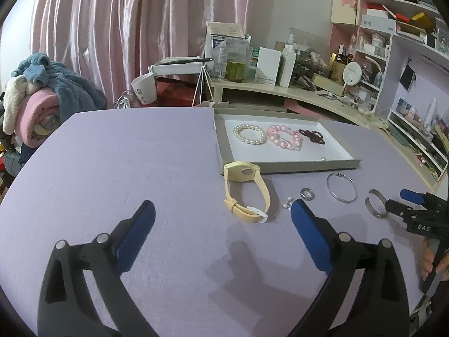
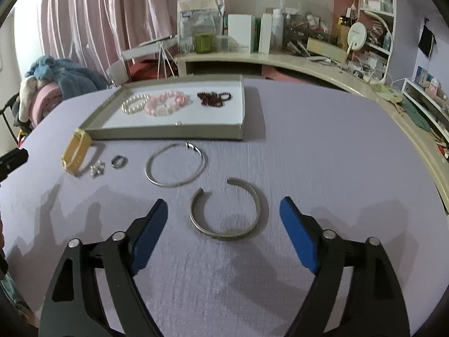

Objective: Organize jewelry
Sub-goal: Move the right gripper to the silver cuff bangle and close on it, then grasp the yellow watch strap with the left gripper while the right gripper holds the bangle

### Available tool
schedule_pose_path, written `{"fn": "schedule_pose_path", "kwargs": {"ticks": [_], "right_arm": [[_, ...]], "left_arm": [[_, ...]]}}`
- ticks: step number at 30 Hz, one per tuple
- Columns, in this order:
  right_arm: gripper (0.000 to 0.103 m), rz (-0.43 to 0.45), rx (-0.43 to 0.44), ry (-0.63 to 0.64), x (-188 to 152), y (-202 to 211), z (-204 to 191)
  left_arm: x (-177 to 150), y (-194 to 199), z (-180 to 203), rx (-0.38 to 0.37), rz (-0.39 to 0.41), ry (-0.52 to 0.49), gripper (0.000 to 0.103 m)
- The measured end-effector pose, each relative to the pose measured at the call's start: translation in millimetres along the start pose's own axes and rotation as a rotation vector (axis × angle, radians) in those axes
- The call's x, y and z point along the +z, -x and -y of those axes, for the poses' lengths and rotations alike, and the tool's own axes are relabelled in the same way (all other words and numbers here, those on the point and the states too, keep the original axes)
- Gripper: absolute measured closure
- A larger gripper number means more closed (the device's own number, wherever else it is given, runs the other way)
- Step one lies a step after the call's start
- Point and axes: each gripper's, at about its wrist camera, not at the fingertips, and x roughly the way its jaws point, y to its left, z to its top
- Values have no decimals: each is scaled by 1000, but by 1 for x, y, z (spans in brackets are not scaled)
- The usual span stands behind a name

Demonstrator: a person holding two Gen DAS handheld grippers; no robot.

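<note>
Tiny indistinct bead (image 1: 323, 158) in tray (image 1: 283, 167)

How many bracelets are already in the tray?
3, in a row inside the tray: white pearl bracelet on the left, pink bead bracelet in the middle, dark red bead bracelet on the right.

My lavender table (image 2: 322, 146) fills most of both views. On it, toward the upper middle, sits a shallow grey tray (image 2: 168, 134). Just below the tray lie a yellow watch (image 1: 246, 189), small pearl earrings (image 1: 288, 203), a silver ring (image 1: 307, 194), a thin silver bangle (image 2: 176, 168) and, lowest, an open silver cuff (image 2: 228, 210).
</note>
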Motion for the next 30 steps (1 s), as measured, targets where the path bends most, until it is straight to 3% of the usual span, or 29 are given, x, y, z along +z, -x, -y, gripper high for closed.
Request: {"fn": "schedule_pose_path", "kwargs": {"ticks": [3,13,22,23,30], "right_arm": [[8,-24,-13,16,-2,-7,-1],[8,-113,-63,36,-2,-29,-2],[24,-108,-27,-5,3,-32,-2],[34,-105,-28,-3,3,-32,-3],[35,-103,-19,-38,4,-30,-2]], "left_arm": [[-1,-2,1,0,-7,-2,5],[-6,-8,5,-13,-35,-2,5],[-6,-14,6,-23,-53,-4,5],[-6,-14,6,-24,-54,-4,5],[-7,-20,5,-31,-73,12,5]]}}
